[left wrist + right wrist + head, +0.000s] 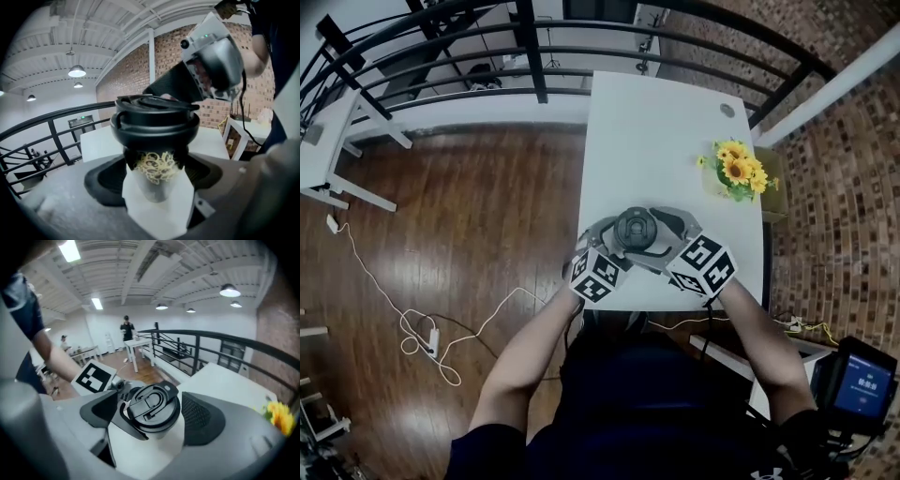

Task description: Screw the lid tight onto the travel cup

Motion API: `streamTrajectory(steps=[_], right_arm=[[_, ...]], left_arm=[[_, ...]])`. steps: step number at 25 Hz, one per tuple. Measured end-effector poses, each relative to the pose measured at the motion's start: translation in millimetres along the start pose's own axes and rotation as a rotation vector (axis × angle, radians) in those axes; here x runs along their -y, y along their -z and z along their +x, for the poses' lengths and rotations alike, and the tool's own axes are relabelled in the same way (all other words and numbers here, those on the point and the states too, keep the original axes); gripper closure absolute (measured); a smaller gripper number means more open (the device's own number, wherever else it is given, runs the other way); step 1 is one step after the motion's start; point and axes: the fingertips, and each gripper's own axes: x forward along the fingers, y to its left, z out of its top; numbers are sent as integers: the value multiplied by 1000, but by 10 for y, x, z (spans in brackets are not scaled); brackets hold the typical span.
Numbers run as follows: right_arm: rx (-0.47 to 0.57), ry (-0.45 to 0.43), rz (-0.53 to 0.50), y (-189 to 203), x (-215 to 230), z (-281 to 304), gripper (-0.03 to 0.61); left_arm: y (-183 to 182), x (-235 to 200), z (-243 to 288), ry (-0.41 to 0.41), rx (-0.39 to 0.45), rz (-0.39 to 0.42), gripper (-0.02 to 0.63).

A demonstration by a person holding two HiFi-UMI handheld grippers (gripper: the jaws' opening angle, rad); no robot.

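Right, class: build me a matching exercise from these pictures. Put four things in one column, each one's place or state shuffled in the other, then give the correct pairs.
Things:
1. black round plastic lid
2. yellow artificial sunflowers
3. left tool
4. right tool

Places or states:
A. jaws apart, one on either side of the lid
B. near the right edge of the white table in the head view
C. on top of the white travel cup
D. closed on the cup's body

Pairs: 1-C; 2-B; 3-D; 4-A
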Motion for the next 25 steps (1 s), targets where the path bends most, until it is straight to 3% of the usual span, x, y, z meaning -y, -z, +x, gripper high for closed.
streamTrajectory(steps=[3,6,8,11,13,15,17,22,25], right_arm=[[-48,-71,-230,40,44,46,155],[-36,-89,-223,156,50,168,159],[36,3,-157,138,61,169,163],[122,231,10,145,92,135,164],[134,374,110,176,101,114,164],[116,439,167,163,93,118,163],[68,386,156,133,74,147,163],[-58,-29,-66,272,122,45,160],[-66,-129,-164,244,189,26,155]], left_arm=[[-15,6,32,8,-3,8,229],[-21,-7,9,6,-2,-6,229],[-24,-14,-3,5,-1,-11,229],[-28,-10,-4,-13,3,-3,227],[-26,9,4,-33,6,0,227],[-12,9,12,-47,8,-4,227],[6,-12,24,-42,8,-19,227],[12,-14,49,5,-1,-9,227],[18,-18,60,0,-1,-15,227]])
